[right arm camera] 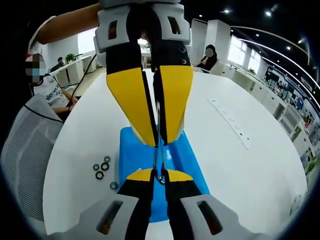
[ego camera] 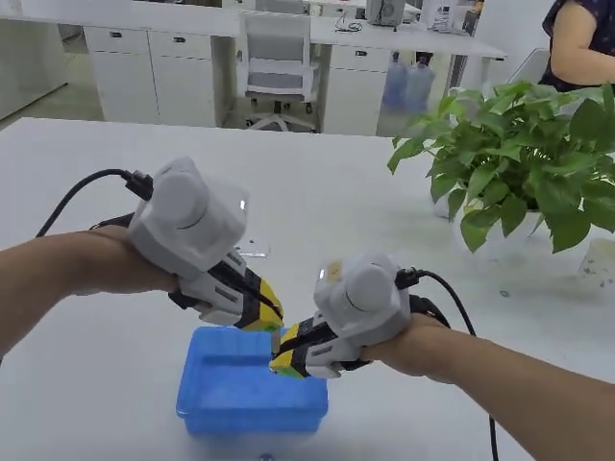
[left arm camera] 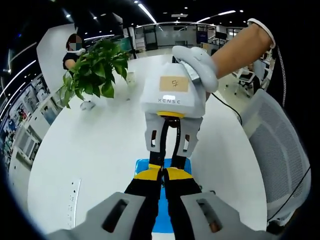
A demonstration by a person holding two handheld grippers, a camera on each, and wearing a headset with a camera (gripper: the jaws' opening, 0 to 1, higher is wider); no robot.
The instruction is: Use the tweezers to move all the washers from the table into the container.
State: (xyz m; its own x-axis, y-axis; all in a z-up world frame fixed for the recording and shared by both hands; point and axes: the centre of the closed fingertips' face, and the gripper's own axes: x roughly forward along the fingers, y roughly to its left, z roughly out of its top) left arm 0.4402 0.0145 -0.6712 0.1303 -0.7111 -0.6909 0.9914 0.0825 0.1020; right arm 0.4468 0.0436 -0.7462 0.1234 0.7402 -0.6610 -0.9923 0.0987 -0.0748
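Observation:
Over the blue container [ego camera: 231, 399] my two grippers meet tip to tip. My left gripper [ego camera: 272, 322] comes in from the left, my right gripper [ego camera: 279, 357] from the right. In the right gripper view thin metal tweezers [right arm camera: 158, 150] run between the yellow jaws of the left gripper [right arm camera: 157, 142] down into my right gripper [right arm camera: 160, 176]; both pairs of jaws look shut on them. Several dark washers [right arm camera: 102, 169] lie on the white table just left of the container [right arm camera: 187, 165]. From the left gripper [left arm camera: 163, 174] I face the right gripper [left arm camera: 167, 162] above the container [left arm camera: 162, 220].
A potted plant [ego camera: 524, 163] stands at the right of the white table [ego camera: 317, 182]. Beyond the far edge stand an office chair [ego camera: 274, 58] and white cabinets. A person [ego camera: 581, 38] is at the top right. Cables trail from both grippers.

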